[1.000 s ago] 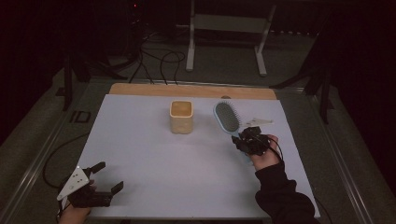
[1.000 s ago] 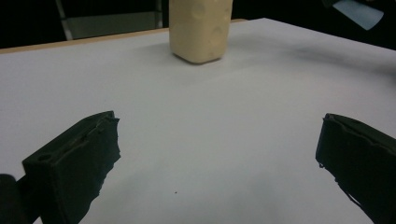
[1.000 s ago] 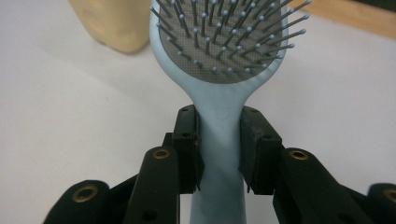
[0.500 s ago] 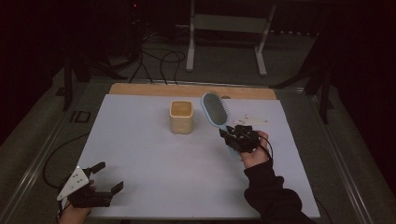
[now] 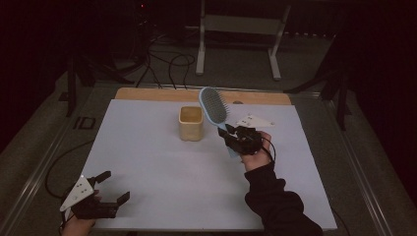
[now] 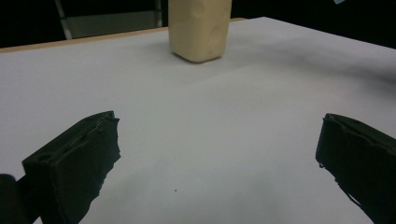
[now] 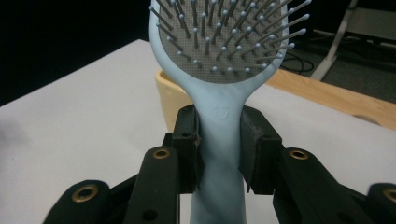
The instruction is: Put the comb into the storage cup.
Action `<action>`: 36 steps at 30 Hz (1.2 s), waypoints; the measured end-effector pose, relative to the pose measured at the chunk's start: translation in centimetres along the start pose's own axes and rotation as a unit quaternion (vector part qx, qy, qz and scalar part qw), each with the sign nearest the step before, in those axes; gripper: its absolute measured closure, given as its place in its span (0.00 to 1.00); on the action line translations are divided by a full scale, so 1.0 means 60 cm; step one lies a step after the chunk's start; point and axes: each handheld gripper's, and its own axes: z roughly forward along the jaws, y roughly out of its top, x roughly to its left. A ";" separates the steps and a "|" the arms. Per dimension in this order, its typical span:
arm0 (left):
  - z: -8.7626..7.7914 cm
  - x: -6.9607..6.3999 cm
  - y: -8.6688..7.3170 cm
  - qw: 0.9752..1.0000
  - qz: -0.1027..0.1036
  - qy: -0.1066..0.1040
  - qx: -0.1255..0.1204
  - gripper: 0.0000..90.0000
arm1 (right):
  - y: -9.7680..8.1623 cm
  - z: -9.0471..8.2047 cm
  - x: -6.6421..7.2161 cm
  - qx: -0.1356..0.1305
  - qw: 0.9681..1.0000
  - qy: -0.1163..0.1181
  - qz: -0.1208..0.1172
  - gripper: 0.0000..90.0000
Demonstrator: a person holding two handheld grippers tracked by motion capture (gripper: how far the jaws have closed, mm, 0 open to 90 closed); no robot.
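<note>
A pale blue hairbrush (image 5: pixel 214 105) (image 7: pixel 224 51) is lifted above the table, head up and tilted toward the back. My right gripper (image 5: pixel 236 138) (image 7: pixel 218 149) is shut on its handle, both pads pressed against the neck below the bristles. A cream square cup (image 5: pixel 191 122) (image 6: pixel 199 28) (image 7: pixel 172 95) stands upright just left of the brush, partly hidden behind it in the right gripper view. My left gripper (image 5: pixel 114 186) (image 6: pixel 217 158) rests low at the near left corner of the table, jaws wide open with nothing between them.
The white table sheet (image 5: pixel 162 167) ends at a wooden strip (image 5: pixel 147 93) along the back edge. Behind the table stand a metal frame (image 5: pixel 236 29) and loose cables (image 5: pixel 167 61) on the floor.
My right gripper has carried the hairbrush leftward and a little up, toward the cup. The brush head now stands beside the cup's right edge. The left gripper has stayed put.
</note>
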 end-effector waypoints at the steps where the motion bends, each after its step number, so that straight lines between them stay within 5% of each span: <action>1: 0.000 0.000 0.000 1.000 0.000 0.000 -0.001 0.00 | 0.002 0.003 0.003 -0.002 1.000 -0.001 -0.004 0.78; 18: -0.001 0.001 -0.001 1.000 -0.005 -0.001 -0.004 0.00 | 0.047 0.048 0.023 -0.044 0.999 0.021 0.000 0.78; 36: -0.003 0.002 -0.001 1.000 -0.008 -0.003 -0.007 0.00 | 0.101 0.088 0.028 -0.065 0.998 0.013 -0.003 0.78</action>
